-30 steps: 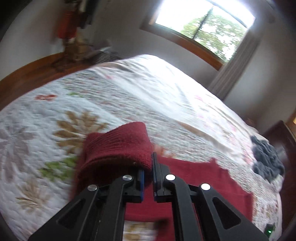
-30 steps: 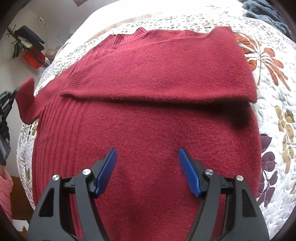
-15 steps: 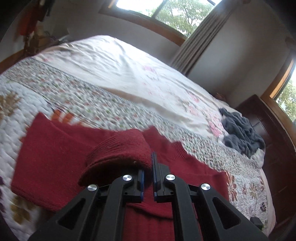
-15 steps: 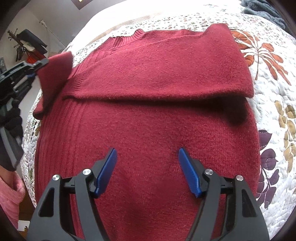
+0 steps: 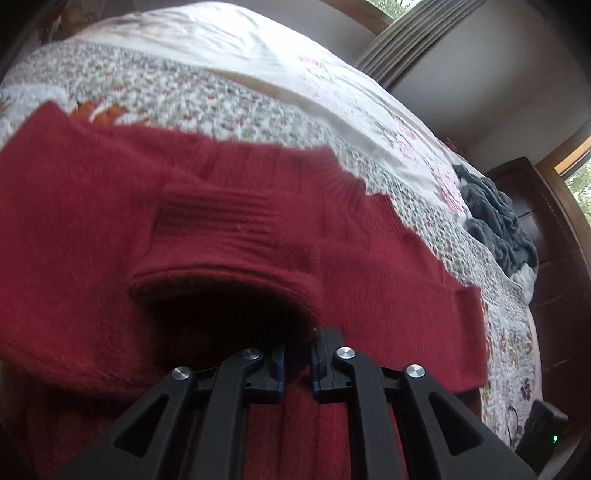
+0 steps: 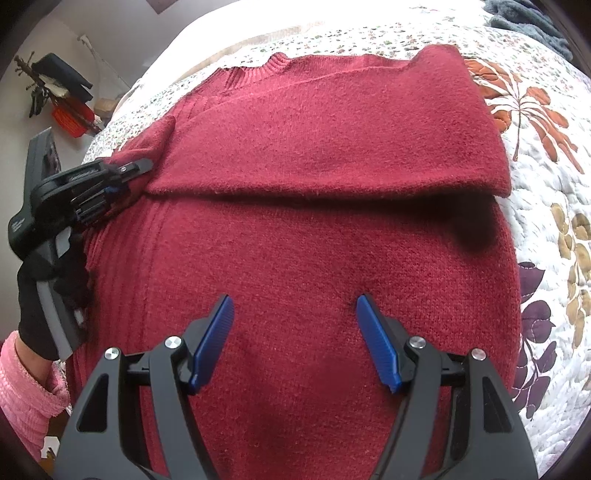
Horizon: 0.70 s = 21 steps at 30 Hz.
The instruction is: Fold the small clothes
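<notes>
Soft daylight throughout. Top of the quilt (image 6: 369,14) is blown out white in the right wrist view. A dark shadow is cast under the folded sleeve (image 6: 476,218) of the sweater (image 6: 295,258). Under the lifted cuff (image 5: 221,236) a near-black hollow is seen. Motion blur along the collar (image 5: 258,147). Strong fisheye bending; corners vignetted black.

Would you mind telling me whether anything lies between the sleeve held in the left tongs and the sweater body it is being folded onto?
Nothing visible does. The left tongs hold the sleeve cuff at the sweater's edge, and the red knit ahead is bare. The right tongs hover open over the lower body, apart from that path.
</notes>
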### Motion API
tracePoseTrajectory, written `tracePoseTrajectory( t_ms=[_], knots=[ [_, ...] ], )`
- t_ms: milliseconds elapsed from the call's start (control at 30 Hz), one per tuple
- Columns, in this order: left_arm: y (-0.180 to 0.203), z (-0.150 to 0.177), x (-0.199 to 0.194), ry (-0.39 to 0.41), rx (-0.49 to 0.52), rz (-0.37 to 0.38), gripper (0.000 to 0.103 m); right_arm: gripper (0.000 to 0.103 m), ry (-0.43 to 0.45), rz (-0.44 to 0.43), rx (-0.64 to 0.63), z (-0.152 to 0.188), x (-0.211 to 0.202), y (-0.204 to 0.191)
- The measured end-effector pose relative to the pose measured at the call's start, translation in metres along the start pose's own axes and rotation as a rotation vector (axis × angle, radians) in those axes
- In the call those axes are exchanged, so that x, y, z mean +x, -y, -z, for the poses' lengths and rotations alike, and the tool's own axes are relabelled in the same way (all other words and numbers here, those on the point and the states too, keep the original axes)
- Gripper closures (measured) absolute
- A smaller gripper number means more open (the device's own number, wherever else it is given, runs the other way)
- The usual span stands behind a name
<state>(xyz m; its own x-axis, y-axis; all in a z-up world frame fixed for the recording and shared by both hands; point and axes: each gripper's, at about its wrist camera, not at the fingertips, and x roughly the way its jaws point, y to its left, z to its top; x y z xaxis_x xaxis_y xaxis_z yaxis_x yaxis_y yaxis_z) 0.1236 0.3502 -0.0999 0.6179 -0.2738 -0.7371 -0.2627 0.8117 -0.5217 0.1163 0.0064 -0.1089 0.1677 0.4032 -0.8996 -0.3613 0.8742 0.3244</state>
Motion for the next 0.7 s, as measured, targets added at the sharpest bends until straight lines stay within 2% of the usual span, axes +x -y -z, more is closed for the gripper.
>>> tracePoseTrajectory(
  t_ms=[100, 167, 200, 267, 333, 500, 600, 700],
  knots=[
    [-0.005, 0.009, -0.035, -0.018, 0.016, 0.048, 0.091, 0.034, -0.015, 0.008, -0.003, -0.003, 0.0, -0.002],
    [-0.012, 0.01, -0.066, 0.029, 0.047, 0.045, 0.09, 0.034, -0.022, 0.011, -0.005, -0.009, -0.001, -0.005],
    [-0.016, 0.008, -0.079, 0.056, 0.059, 0.038, 0.086, 0.034, -0.024, 0.009, -0.004, -0.012, -0.002, -0.007],
    [-0.034, -0.002, -0.11, 0.141, 0.07, -0.029, 0.082, 0.034, -0.028, -0.019, 0.003, -0.022, -0.004, -0.013],
    [-0.05, -0.015, -0.117, 0.169, 0.065, -0.104, 0.082, 0.034, -0.03, -0.053, 0.004, -0.037, -0.004, -0.026],
    [-0.091, -0.036, -0.094, 0.107, 0.031, -0.26, 0.082, 0.034, -0.038, -0.1, -0.032, -0.084, 0.001, -0.07],
    [-0.112, -0.034, -0.067, 0.031, 0.019, -0.3, 0.085, 0.034, -0.061, -0.131, -0.043, -0.11, 0.01, -0.095],
    [-0.114, -0.029, -0.063, 0.041, 0.048, -0.305, 0.086, 0.034, -0.089, -0.171, -0.045, -0.129, 0.024, -0.116]
  ],
)
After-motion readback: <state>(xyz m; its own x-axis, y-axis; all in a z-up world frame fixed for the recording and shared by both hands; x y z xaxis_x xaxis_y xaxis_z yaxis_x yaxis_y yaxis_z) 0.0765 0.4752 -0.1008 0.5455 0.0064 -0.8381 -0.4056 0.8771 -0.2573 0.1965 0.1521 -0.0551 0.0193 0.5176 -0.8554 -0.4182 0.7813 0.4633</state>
